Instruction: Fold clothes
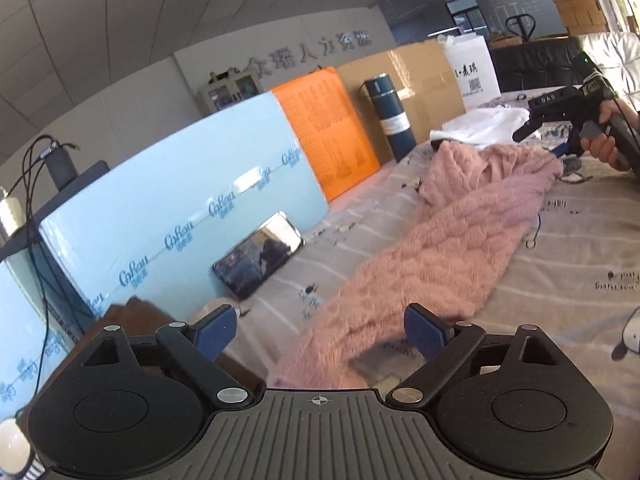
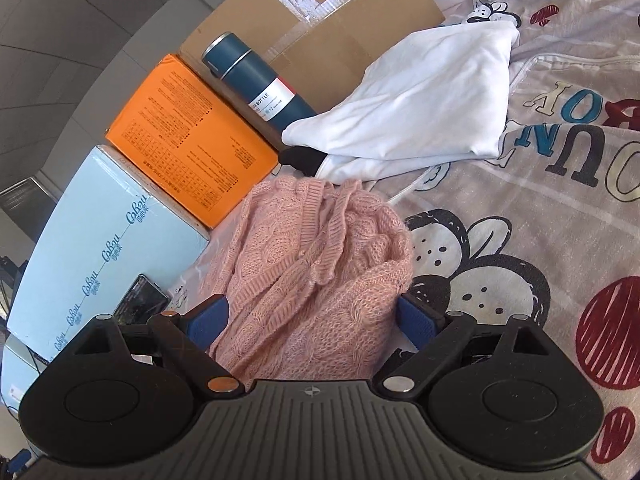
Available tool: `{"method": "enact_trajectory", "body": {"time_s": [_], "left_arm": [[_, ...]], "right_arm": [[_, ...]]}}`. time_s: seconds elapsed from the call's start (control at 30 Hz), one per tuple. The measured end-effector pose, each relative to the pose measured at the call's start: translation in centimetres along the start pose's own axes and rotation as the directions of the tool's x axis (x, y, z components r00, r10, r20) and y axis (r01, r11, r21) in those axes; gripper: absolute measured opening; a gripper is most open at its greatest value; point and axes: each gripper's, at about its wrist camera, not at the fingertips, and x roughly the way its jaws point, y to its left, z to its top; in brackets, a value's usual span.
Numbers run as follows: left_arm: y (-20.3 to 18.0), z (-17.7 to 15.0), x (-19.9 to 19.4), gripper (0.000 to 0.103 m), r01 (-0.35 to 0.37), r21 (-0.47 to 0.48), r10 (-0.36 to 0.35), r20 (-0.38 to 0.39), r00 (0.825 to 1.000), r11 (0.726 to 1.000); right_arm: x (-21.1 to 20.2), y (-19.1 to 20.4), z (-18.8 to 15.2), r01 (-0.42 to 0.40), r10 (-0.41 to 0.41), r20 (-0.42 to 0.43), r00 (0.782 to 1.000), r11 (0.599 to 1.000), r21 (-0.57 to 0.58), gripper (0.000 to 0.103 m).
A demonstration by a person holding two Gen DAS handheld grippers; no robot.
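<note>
A pink cable-knit sweater [image 1: 452, 240] lies stretched across the printed bed sheet [image 1: 580, 240]. My left gripper [image 1: 320, 332] is open at its near end, and the knit lies loose between the blue pads without touching either. In the right wrist view the sweater's [image 2: 320, 260] other end is bunched between the wide fingers of my right gripper [image 2: 312, 322], which is open. From the left wrist view, a hand [image 1: 604, 144] holds that right gripper [image 1: 540, 140] over the sweater's far end. A white garment [image 2: 420, 100] lies crumpled just beyond.
Along the bed's left side stand a light blue box [image 1: 160, 200], an orange box [image 1: 324, 128], a dark blue bottle [image 1: 390, 118] and a cardboard box [image 1: 420, 80]. A phone [image 1: 258, 254] leans against the blue box. Cables hang at far left.
</note>
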Motion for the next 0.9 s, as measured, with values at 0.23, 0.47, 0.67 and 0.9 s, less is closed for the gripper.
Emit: {"method": "enact_trajectory", "body": {"time_s": [0.23,0.47,0.67,0.9], "left_arm": [[-2.9,0.3,9.1,0.069,0.223,0.048,-0.217,-0.116,0.969,0.974],[-6.6,-0.8,6.3,0.014,0.204,0.116,-0.201,-0.035,0.979,0.972],[-9.1,-0.7,0.4,0.010,0.005,0.161,-0.019,0.090,0.996,0.987],[-10.7,-3.1,-3.1,0.010,-0.002,0.082,-0.004,0.067,0.998,0.997]], "right_arm": [[0.2,1.4,-1.2,-0.050,0.050,-0.064,0.997,0.999,0.001,0.090],[0.8,3.7,-3.4,-0.041,0.028,-0.115,0.993,0.993,-0.109,0.043],[-0.1,4.5,-4.5,-0.078,0.064,-0.109,0.992,0.989,-0.124,0.018],[-5.2,5.0,-6.0,-0.110,0.105,-0.036,0.994,0.983,-0.150,0.016]]}}
